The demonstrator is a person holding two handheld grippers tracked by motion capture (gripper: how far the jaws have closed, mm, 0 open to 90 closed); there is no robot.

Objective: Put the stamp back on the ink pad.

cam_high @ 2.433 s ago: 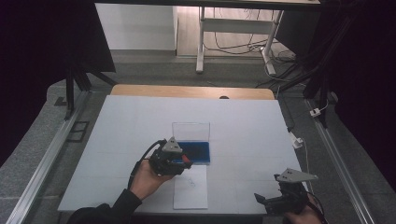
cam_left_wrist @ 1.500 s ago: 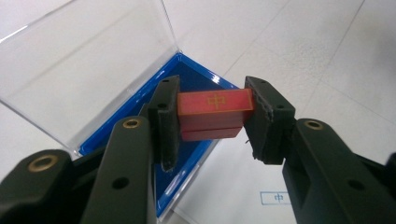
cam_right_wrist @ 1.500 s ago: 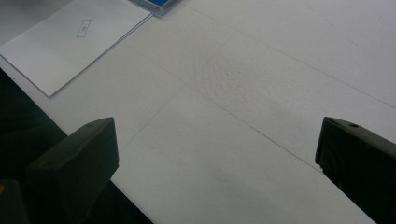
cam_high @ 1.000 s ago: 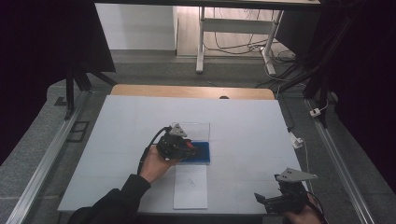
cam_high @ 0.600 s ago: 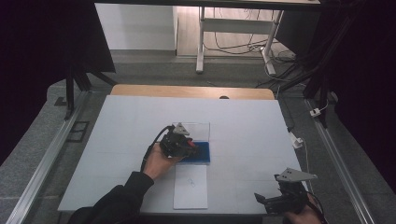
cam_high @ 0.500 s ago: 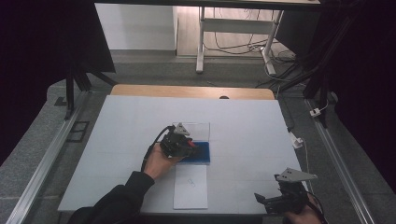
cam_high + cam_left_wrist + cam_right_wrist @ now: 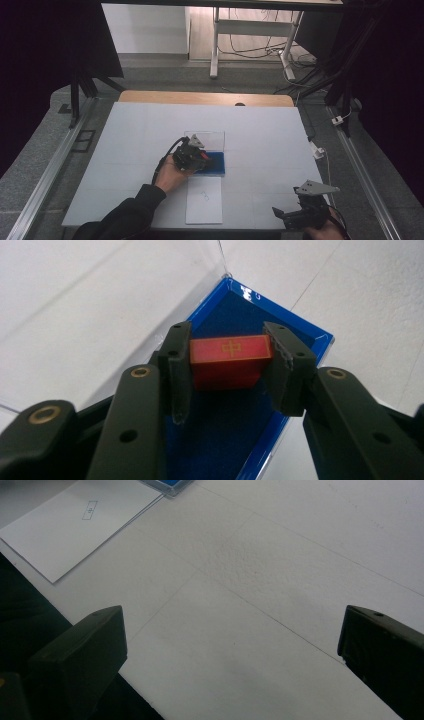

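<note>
Red block, pinched over blue tray

High view: left gripper (image 7: 202, 159) sits over the blue tray (image 7: 218, 165) at mid-table; right gripper (image 7: 292, 216) is well apart, at the near edge. Left gripper view: the red block (image 7: 230, 360) sits clamped between both jaws, above the tray's floor. Right gripper view: jaws spread wide over bare table (image 7: 280, 580), paper sheet (image 7: 75, 525) beyond.

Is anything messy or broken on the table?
Nothing stands out. The left gripper holds the red block over the blue tray, the paper sheet lies flat, and the right gripper waits open.
</note>
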